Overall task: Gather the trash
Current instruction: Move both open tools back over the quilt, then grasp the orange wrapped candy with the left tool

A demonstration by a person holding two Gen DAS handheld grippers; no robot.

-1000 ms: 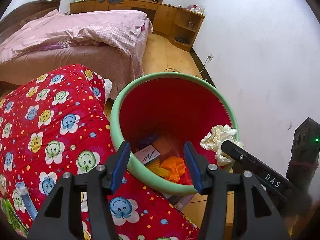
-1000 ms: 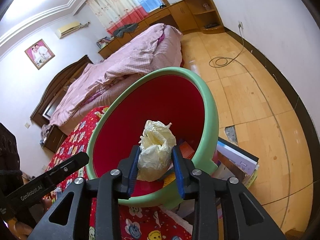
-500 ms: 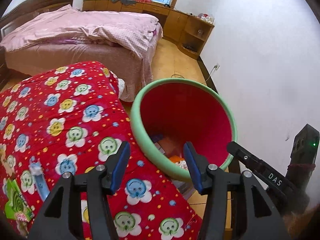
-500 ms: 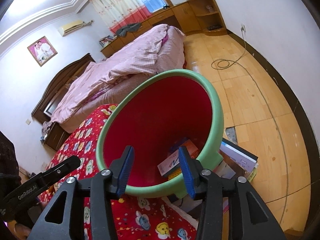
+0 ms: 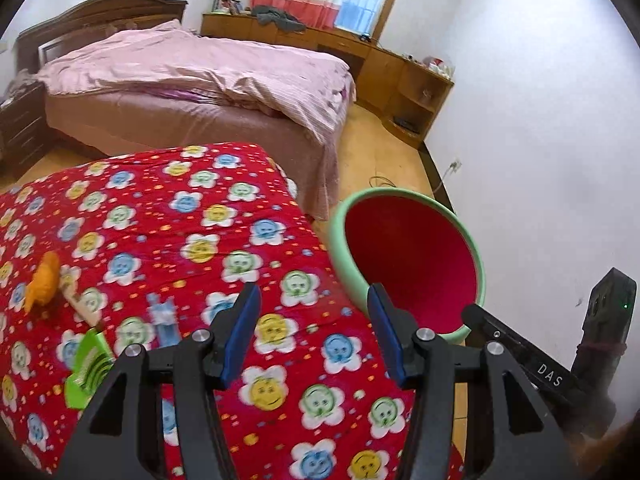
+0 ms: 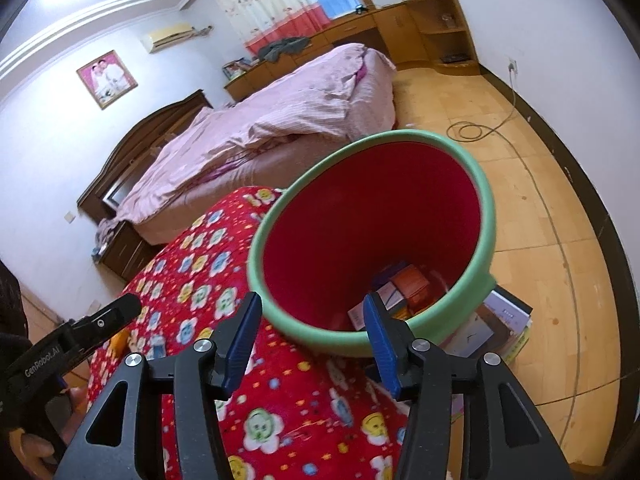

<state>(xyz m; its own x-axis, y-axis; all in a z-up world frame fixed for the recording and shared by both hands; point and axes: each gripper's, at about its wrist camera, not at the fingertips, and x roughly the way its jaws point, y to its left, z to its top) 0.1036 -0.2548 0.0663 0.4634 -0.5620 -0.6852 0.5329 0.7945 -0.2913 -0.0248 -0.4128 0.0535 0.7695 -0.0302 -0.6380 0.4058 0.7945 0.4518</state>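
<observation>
A red bin with a green rim stands beside a red flowered blanket. Boxes and wrappers lie in its bottom. On the blanket in the left wrist view lie an orange scrap, a green wrapper, a blue-white wrapper and a pale flat piece. My left gripper is open and empty above the blanket, left of the bin. My right gripper is open and empty at the bin's near rim.
A bed with pink covers stands behind. Wooden cabinets line the far wall. Books lie on the wooden floor by the bin. A cable runs along the floor. A white wall is on the right.
My right gripper opened and the crumpled pale paper it held is gone from it. My left gripper swung left from over the bin to over the blanket.
</observation>
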